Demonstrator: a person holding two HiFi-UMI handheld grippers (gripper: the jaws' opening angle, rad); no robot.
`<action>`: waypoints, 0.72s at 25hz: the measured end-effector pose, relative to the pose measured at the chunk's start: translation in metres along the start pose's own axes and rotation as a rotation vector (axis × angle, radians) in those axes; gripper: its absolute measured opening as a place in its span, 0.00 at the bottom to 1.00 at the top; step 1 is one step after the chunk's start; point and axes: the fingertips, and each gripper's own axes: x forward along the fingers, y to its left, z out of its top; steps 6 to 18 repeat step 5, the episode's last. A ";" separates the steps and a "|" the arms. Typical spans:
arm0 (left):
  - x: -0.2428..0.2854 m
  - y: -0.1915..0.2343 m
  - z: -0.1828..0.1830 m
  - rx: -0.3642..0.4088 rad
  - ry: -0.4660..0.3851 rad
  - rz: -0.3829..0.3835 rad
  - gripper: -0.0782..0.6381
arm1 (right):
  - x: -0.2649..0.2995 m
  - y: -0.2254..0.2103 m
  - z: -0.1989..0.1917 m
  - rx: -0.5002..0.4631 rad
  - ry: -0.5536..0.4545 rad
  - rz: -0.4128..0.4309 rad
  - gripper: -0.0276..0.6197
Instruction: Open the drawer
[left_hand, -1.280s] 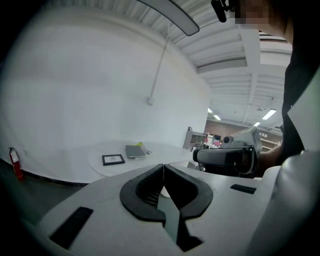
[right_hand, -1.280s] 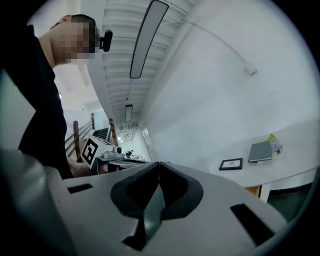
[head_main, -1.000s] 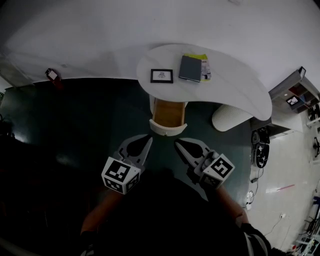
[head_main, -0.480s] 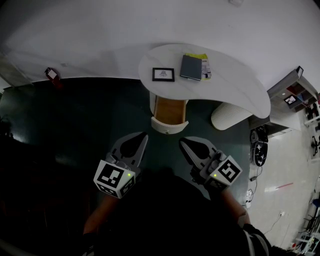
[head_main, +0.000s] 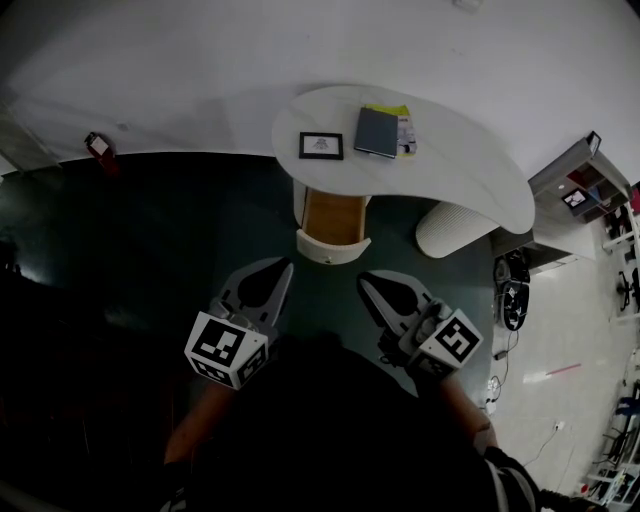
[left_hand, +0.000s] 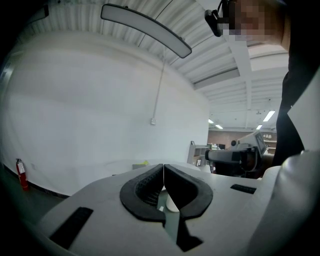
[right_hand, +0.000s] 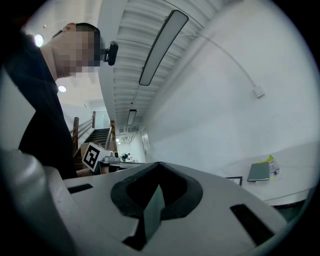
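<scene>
Under the white curved table (head_main: 470, 165) a drawer (head_main: 332, 222) stands pulled out, its wooden inside showing behind a white rounded front. In the head view both grippers hang short of that front, apart from it. My left gripper (head_main: 288, 263) is shut and empty, its jaws meeting in a thin line in the left gripper view (left_hand: 163, 166). My right gripper (head_main: 362, 279) is likewise shut on nothing, and its tips touch in the right gripper view (right_hand: 158, 163).
On the tabletop lie a small picture frame (head_main: 321, 146), a grey notebook (head_main: 379, 132) and a yellow booklet (head_main: 406, 128). A white ribbed cylinder (head_main: 455, 230) stands under the table's right side. A red fire extinguisher (head_main: 97, 147) sits by the far wall, shelving (head_main: 575, 190) at right.
Both grippers have drawn slightly back from the drawer front and a little further apart. The drawer stays open as before.
</scene>
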 end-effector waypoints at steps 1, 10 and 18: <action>0.001 -0.002 -0.001 0.002 0.004 -0.003 0.13 | -0.002 0.000 0.000 0.002 -0.002 -0.002 0.07; 0.003 -0.008 -0.007 -0.001 0.030 -0.014 0.13 | -0.008 0.001 0.000 0.012 -0.005 -0.009 0.07; 0.003 -0.008 -0.007 -0.001 0.030 -0.014 0.13 | -0.008 0.001 0.000 0.012 -0.005 -0.009 0.07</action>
